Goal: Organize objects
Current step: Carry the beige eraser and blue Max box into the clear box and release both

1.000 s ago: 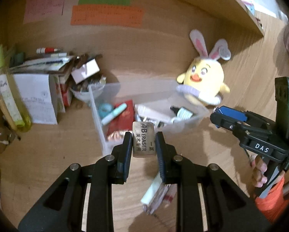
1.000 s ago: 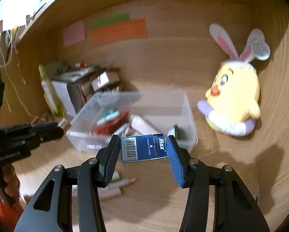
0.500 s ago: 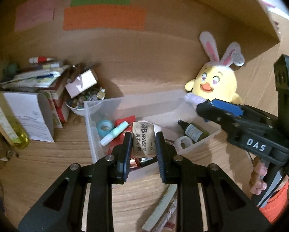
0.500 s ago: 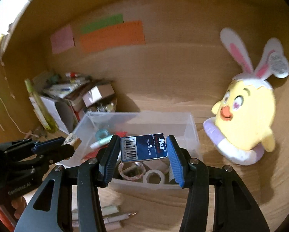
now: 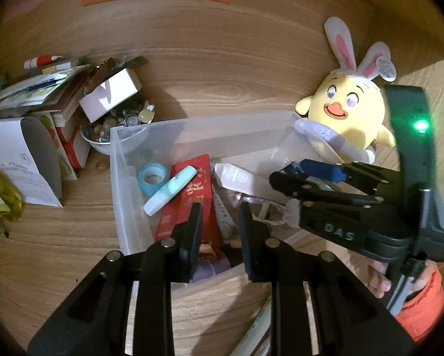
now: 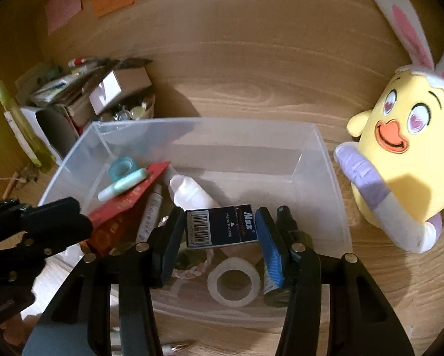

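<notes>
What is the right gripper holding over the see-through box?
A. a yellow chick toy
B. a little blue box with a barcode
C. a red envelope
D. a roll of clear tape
B. In the right wrist view the right gripper has its fingers on both sides of the little blue box, whose barcode and the word Max show, above the see-through box.

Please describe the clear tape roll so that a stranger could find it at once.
Find the clear bin beside the yellow chick. The tape roll lies flat at its near wall. It is whitish; the other roll is blue.
</notes>
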`<state>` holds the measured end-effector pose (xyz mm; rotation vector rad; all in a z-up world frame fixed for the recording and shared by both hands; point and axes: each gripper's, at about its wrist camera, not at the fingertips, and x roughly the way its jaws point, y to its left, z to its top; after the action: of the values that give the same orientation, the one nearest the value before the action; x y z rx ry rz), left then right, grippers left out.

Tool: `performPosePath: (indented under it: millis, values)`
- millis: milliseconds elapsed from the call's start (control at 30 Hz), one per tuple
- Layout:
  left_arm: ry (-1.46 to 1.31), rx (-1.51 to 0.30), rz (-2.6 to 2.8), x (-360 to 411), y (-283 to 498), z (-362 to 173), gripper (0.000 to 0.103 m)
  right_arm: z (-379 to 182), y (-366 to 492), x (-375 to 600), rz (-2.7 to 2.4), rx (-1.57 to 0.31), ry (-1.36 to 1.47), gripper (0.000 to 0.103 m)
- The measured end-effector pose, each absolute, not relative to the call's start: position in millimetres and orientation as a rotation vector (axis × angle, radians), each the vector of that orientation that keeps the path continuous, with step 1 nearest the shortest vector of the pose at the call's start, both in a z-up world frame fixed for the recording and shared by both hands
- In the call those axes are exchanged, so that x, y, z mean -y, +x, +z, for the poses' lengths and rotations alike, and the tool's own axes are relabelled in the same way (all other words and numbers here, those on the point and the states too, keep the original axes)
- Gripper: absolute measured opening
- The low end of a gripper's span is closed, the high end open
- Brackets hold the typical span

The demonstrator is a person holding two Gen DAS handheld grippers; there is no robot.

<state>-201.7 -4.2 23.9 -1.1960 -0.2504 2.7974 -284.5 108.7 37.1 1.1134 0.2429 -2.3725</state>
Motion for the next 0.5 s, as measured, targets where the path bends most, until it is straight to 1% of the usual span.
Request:
performPosePath:
  millis: [167, 200, 267, 300, 333, 367, 467, 500]
  values:
    - [-1.172, 0.252, 2.796, 5, -191, 30, 0.024, 33, -286, -108, -2.345, -0.238, 1.159, 0.048]
    - [-1.167, 0.253, 2.795, 5, -189, 32, 0.028, 35, -284, -109, -2.347, -0.237, 1.16, 0.049]
    - [-1.153, 0.253, 2.799, 5, -183, 35, 0.036, 39, -279, -112, -2.36, -0.239, 1.144, 0.058]
    - [-1.142, 0.247, 2.807, 5, -179, 36, 0.041, 41, -277, -112, -2.372, -0.243, 1.132, 0.061]
    - [-1.131, 0.238, 2.816, 5, -175, 38, 0.045, 47, -272, -115, -2.395, -0.246, 1.108, 0.067]
    - [-1.122, 0.229, 2.824, 5, -171, 40, 0.046, 49, -269, -116, -2.407, -0.249, 1.095, 0.072]
    - [-1.097, 0.2, 2.839, 4, -157, 42, 0.052, 62, -253, -126, -2.451, -0.255, 1.045, 0.08]
    - [-1.091, 0.189, 2.842, 3, -151, 42, 0.057, 65, -247, -130, -2.46, -0.255, 1.03, 0.081]
